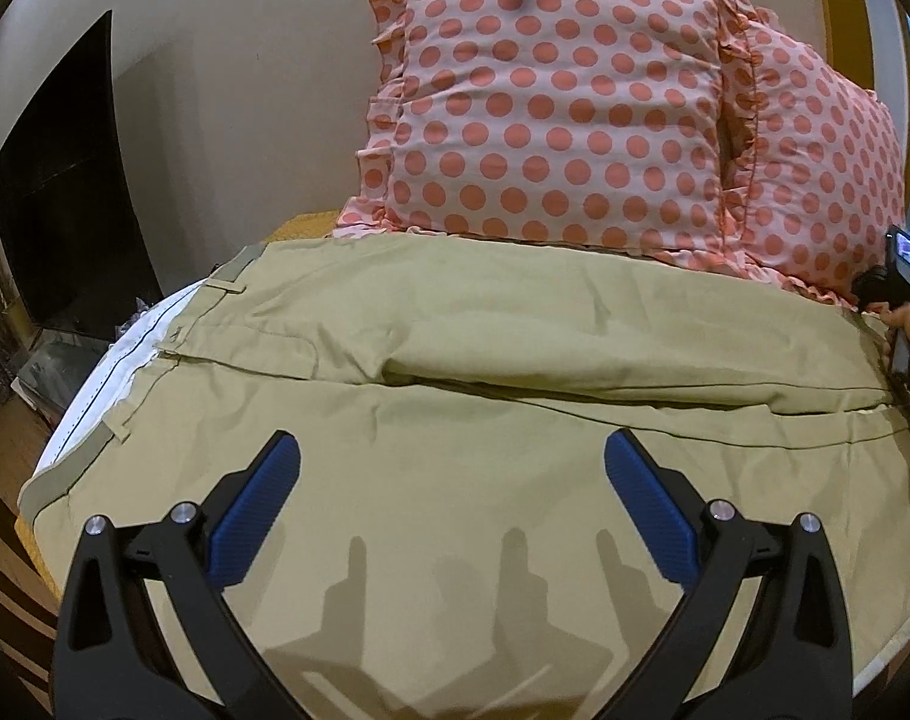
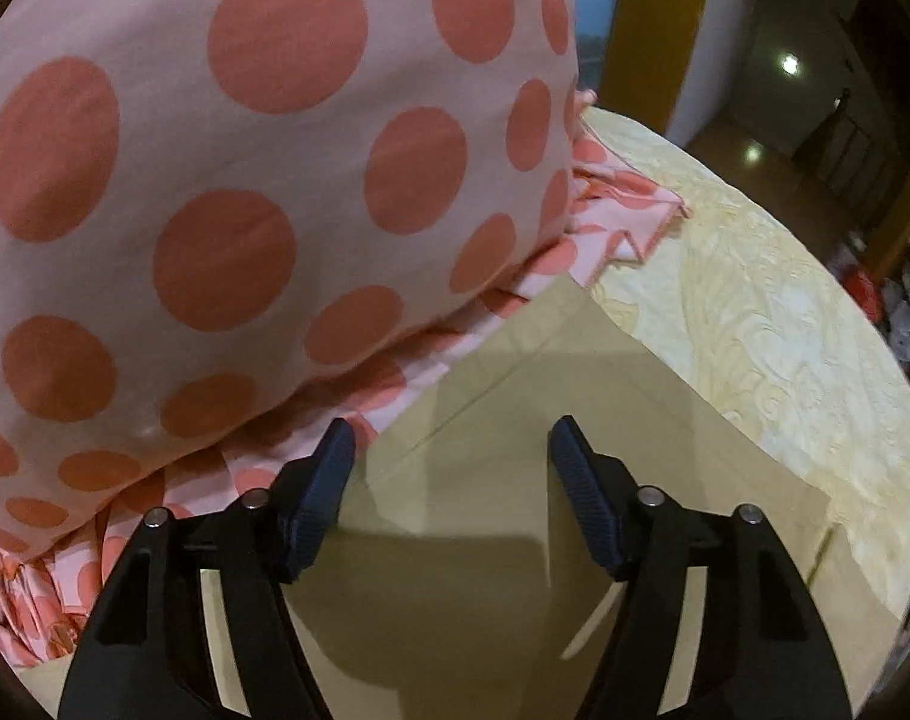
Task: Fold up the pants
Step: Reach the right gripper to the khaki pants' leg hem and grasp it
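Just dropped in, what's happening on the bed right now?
A person is folding khaki pants laid flat across the bed, waistband to the left, polka-dot pillows behind them. The left hand-held gripper hovers open over the near leg, holding nothing. The right hand-held gripper is open above the hem end, near a pillow, also gripping nothing yet.

Warm, dim indoor light seen in both views. Several overlapping finger shadows cast on pants (image 1: 455,420) just below left gripper (image 1: 452,462), so more than one overhead source implied. Block shadow thrown on pants between fingers of right gripper (image 2: 452,450). Pillow (image 2: 215,180) beside pants rendered soft, close-range blur. Two small glare spots seen in dark room beyond pillow. Strong fisheye bending, black vignette at corners.
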Demonstrator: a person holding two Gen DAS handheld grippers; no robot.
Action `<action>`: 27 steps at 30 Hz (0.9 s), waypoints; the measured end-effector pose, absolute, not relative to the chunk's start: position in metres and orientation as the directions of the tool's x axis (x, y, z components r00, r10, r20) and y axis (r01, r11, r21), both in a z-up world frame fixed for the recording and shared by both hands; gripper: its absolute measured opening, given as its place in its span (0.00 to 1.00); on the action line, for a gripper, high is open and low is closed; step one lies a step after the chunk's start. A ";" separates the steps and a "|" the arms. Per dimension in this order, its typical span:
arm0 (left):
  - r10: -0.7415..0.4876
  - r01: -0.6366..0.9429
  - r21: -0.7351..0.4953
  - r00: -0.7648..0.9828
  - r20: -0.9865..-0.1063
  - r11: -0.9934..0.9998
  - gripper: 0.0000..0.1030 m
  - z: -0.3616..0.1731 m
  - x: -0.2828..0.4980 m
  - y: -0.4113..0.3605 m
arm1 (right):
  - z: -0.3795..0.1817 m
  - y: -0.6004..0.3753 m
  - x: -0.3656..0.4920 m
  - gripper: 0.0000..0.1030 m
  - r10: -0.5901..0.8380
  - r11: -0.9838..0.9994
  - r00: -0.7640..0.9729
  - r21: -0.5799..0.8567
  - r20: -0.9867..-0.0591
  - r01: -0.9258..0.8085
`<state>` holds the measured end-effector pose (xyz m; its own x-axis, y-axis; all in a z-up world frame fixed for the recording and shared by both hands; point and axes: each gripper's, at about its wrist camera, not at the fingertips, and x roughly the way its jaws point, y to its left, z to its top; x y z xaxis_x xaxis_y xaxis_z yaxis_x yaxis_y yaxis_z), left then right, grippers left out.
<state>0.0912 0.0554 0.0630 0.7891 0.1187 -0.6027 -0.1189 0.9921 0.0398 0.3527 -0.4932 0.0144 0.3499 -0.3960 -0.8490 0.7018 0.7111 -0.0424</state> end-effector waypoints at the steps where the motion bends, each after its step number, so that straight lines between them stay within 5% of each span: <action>1: 0.118 -0.119 0.039 0.788 -0.604 0.992 0.98 0.063 0.093 0.057 | 0.014 -0.493 0.349 0.50 -0.390 0.722 0.370 -0.031 -0.843 0.691; 5: 0.114 -0.118 0.032 0.792 -0.600 0.992 0.98 0.064 0.097 0.060 | 0.013 -0.502 0.335 0.11 -0.300 0.756 0.460 0.086 -0.836 0.649; 7: 0.116 -0.124 0.027 0.794 -0.597 0.992 0.98 0.066 0.096 0.063 | 0.012 -0.517 0.316 0.04 -0.221 0.738 0.521 0.208 -0.824 0.642; 12: 0.114 -0.134 0.006 0.814 -0.569 0.991 0.98 0.078 0.087 0.074 | 0.035 -0.552 0.231 0.04 0.006 0.660 0.780 0.589 -0.625 0.467; 17: 0.089 -0.124 -0.028 0.837 -0.540 0.992 0.98 0.095 0.089 0.090 | 0.053 -0.542 0.093 0.04 0.141 0.599 0.891 0.754 -0.432 0.270; 25: -0.057 -0.073 -0.209 0.828 -0.558 0.975 0.98 0.107 0.139 0.111 | 0.010 -0.520 0.015 0.05 0.196 0.458 0.832 0.798 -0.520 0.391; 27: -0.060 -0.090 -0.223 0.809 -0.585 0.971 0.98 0.105 0.155 0.115 | 0.006 -0.521 0.015 0.20 0.193 0.444 0.818 0.792 -0.542 0.420</action>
